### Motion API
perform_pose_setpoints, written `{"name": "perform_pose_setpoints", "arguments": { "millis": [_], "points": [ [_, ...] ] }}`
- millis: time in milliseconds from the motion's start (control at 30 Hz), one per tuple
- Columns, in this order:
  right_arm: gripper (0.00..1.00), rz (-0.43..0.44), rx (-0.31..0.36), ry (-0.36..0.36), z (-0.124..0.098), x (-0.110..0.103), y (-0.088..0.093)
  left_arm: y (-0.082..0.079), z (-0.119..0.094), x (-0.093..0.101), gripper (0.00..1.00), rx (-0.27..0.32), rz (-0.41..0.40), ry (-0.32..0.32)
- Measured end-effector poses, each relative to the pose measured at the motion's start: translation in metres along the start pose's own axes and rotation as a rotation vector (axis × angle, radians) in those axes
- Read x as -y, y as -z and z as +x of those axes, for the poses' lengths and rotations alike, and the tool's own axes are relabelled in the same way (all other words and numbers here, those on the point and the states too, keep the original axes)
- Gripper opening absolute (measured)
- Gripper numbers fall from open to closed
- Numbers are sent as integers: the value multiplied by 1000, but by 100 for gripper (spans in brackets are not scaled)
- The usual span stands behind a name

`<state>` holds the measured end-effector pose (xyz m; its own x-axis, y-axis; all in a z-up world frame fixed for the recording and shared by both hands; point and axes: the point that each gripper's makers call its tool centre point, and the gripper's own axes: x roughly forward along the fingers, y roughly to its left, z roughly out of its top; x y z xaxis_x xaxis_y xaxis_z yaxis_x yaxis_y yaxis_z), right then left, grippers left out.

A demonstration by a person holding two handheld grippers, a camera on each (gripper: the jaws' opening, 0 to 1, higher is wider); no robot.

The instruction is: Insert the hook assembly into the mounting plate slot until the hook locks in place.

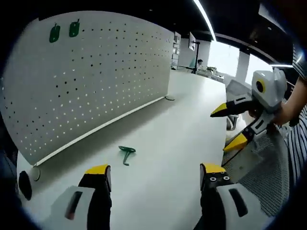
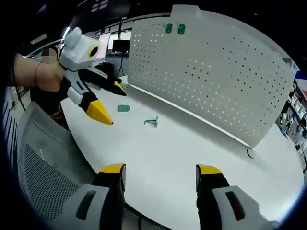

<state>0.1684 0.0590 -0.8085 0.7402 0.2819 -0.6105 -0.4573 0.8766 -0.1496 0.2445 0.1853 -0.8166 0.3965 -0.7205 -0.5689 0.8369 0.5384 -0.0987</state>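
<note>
Both grippers, left gripper [image 1: 156, 175] and right gripper [image 2: 160, 175], hang spread and empty over the table [image 1: 182, 124]. The green hook [image 1: 126, 152] lies loose before the pegboard [image 1: 96, 76] (two green plates [image 1: 64, 31] mounted high). Pickup has not begun; next comes a pinch on the hook.

Your left gripper [image 1: 156, 173] and right gripper [image 2: 160, 171]: white-grey bodies, black jaws, yellow tips; your wrist wears bracelet [image 2: 36, 72].

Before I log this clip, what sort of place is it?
Probably an open-plan office or lab used as a test station: a white pegboard standing on a long white table, strip ceiling lights, and desks with monitors behind.
</note>
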Motion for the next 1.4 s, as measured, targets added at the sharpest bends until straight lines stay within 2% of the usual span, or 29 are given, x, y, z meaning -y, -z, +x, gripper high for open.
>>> {"name": "perform_pose_setpoints", "arguments": {
  "millis": [167, 233, 400, 467, 533, 733, 867, 1033, 1233, 1400],
  "points": [
    [53, 44, -4, 2, 1, 4, 2, -1, 12, -4, 72, -7, 14, 29],
    [51, 68, -3, 4, 0, 5, 1, -6, 17, -7, 73, 11, 43, 26],
    [49, 118, -13, 1, 0, 9, 4, -12, 31, -11, 69, 8, 57, 54],
    [49, 135, -20, 6, 1, 11, 5, -16, 38, -12, 64, 15, 73, 73],
    [48, 153, -27, 5, 1, 12, 7, -21, 44, -12, 56, 32, 55, 106],
    [45, 201, -40, -3, 0, 14, 11, -19, 63, -21, 55, -7, 88, 127],
    [44, 227, -44, 16, 0, 18, 13, -15, 74, -26, 53, -22, 55, 157],
    [44, 240, -53, 16, 1, 19, 16, -15, 83, -31, 51, -34, 70, 162],
    [41, 217, -40, 49, -1, 27, 14, -20, 97, -41, 49, -56, 110, 171],
    [39, 254, -39, 58, -2, 34, 15, -13, 109, -46, 45, -105, 153, 204]
  ]
}}
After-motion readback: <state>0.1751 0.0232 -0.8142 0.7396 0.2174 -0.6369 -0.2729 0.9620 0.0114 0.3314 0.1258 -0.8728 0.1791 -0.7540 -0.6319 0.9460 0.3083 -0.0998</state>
